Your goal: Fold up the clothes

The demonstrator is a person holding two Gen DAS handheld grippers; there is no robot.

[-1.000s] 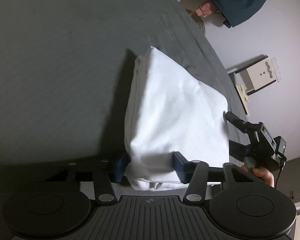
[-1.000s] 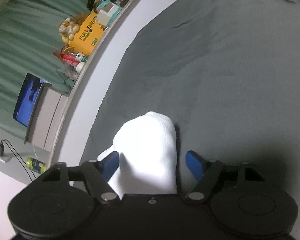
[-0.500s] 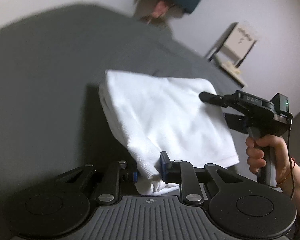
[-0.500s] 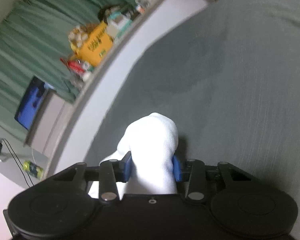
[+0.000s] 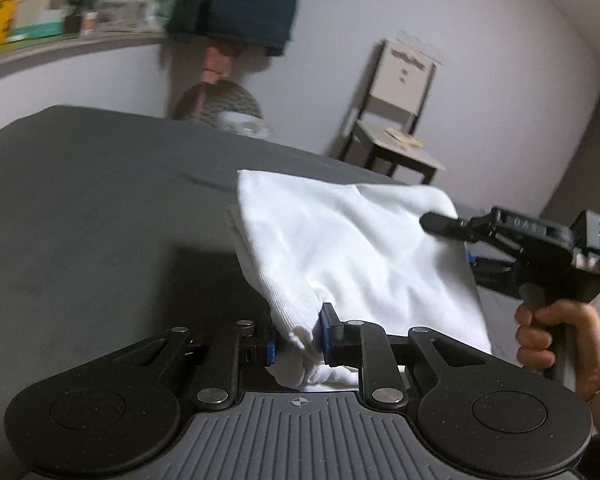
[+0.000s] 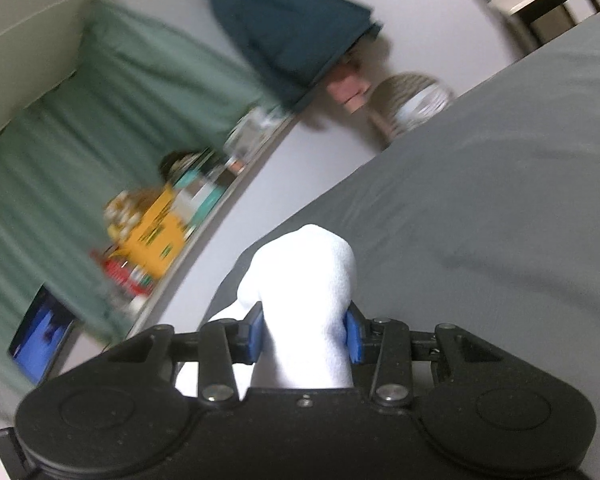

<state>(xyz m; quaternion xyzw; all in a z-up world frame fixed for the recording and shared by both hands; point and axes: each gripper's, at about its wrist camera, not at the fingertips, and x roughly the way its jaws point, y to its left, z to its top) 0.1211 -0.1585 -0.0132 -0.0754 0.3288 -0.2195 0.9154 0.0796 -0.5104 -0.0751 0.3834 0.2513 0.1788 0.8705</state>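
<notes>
A folded white garment (image 5: 360, 252) hangs lifted above the dark grey bed (image 5: 100, 200). My left gripper (image 5: 298, 334) is shut on its near corner, the blue pads pressing the bunched cloth. In the left wrist view my right gripper (image 5: 470, 258) comes in from the right, a hand (image 5: 548, 334) on its handle, its fingers at the garment's right edge. In the right wrist view the right gripper (image 6: 304, 334) is shut on a thick white fold of the garment (image 6: 304, 276) that bulges up between its pads.
A wooden chair (image 5: 396, 120) stands by the wall past the bed's far side. A dark blue garment (image 5: 236, 0) hangs on the wall above a round woven basket (image 5: 220, 106). A ledge with a yellow box (image 6: 156, 236) and green curtains (image 6: 80, 160) lies left.
Both grippers closed on the white garment, then lifted it off the bed. The left view rolled toward level, and the wall and chair came into sight. The right gripper swung up toward the wall.
</notes>
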